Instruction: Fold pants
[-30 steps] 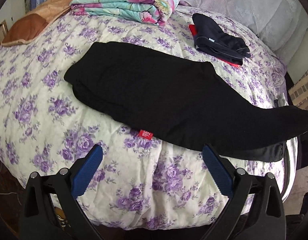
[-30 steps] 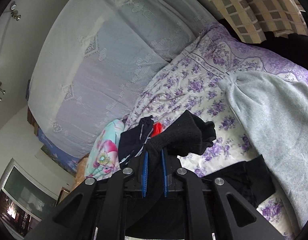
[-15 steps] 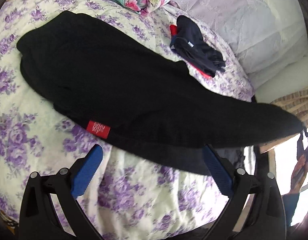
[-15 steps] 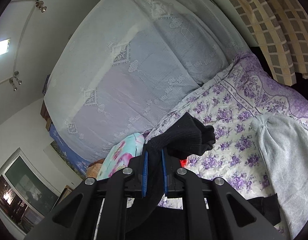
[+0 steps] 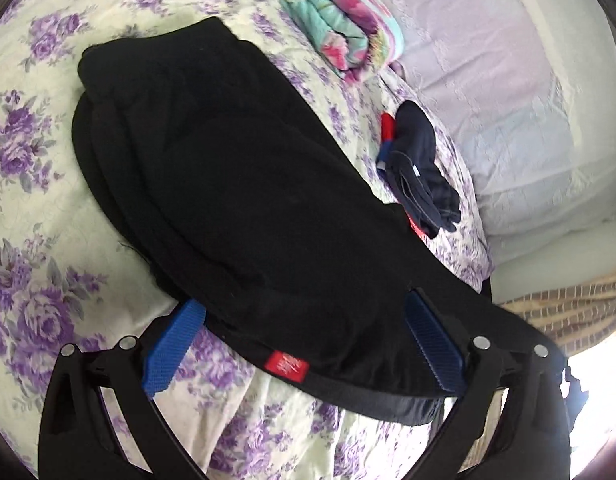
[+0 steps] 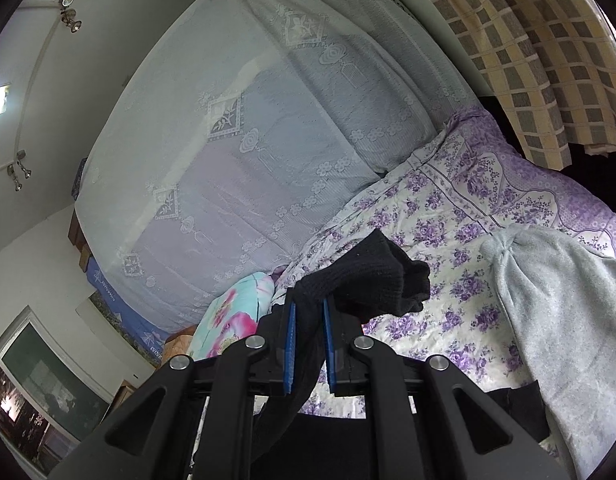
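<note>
Since the earlier frame, the left claw (image 5: 304, 336) was brought down to the black pants (image 5: 236, 184), jaws spread wide about their near edge, nothing gripped. On the floral bed (image 5: 48, 240) the pants were spread, one end lifted, pinched in the closed right claw (image 6: 308, 316).

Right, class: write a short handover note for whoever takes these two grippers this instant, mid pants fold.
Right gripper: shut on a bunched end of the black pants, lifted off the bed.
Left gripper: open, fingers either side of the near edge by the red tag; not gripping.
Pants: lying mostly flat across the floral bed.
Done: one end picked up.
Left: probably grip the near edge, carry the fold over, smooth it.
</note>
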`<state>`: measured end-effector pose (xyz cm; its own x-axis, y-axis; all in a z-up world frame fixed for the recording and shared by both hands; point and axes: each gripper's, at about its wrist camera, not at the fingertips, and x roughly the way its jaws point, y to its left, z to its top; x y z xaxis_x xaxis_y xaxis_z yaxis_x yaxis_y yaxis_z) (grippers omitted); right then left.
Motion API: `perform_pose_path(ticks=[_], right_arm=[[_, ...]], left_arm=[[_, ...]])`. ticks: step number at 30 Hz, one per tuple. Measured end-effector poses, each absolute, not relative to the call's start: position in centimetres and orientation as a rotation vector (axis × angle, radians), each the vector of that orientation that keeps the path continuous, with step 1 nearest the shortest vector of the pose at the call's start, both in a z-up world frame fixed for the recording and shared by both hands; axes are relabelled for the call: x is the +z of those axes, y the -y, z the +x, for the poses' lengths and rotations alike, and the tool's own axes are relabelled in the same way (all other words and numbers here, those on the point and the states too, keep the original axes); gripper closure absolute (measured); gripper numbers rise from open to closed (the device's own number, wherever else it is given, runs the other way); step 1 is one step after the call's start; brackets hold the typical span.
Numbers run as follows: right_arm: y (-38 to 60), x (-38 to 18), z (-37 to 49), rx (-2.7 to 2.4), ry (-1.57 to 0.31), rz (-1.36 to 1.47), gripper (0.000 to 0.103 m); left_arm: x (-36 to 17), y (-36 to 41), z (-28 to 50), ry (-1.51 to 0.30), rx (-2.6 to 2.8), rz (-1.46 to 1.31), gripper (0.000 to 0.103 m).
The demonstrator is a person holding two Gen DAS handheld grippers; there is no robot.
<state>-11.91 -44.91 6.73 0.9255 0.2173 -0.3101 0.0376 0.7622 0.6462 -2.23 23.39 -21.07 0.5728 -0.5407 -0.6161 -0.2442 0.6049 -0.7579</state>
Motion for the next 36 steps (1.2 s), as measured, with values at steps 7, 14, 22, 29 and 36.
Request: perform_pose_path(ticks=[7, 14, 22, 29, 36], right_arm=[[46.0, 4.4, -12.0, 0.051, -0.422, 0.727, 0.091], [47.5, 1.4, -12.7, 0.006, -0.462, 0.784, 0.091], [49.3, -1.2, -15.8, -0.032, -0.506, 0.848, 0.091], [49.9, -2.3, -19.1, -0.013, -0.512, 0.943, 0.091], [50.5, 4.3, -22.0, 0.105, -0.323, 0.933, 0.09]], left_arm=[[-20.4, -25.1, -1.2, -0.976, -0.088, -0.887, 0.07], [-18.7, -26.2, -1.7, -0.994, -0.008, -0.823, 0.09], [-11.9, -28.1, -3.5, -0.892, 0.026, -0.785, 0.094], [-4.3, -28.7, -6.8, -0.77, 0.068, -0.717, 0.096], [6.9, -27.6, -12.0, -0.567, 0.08, -0.589, 0.096]])
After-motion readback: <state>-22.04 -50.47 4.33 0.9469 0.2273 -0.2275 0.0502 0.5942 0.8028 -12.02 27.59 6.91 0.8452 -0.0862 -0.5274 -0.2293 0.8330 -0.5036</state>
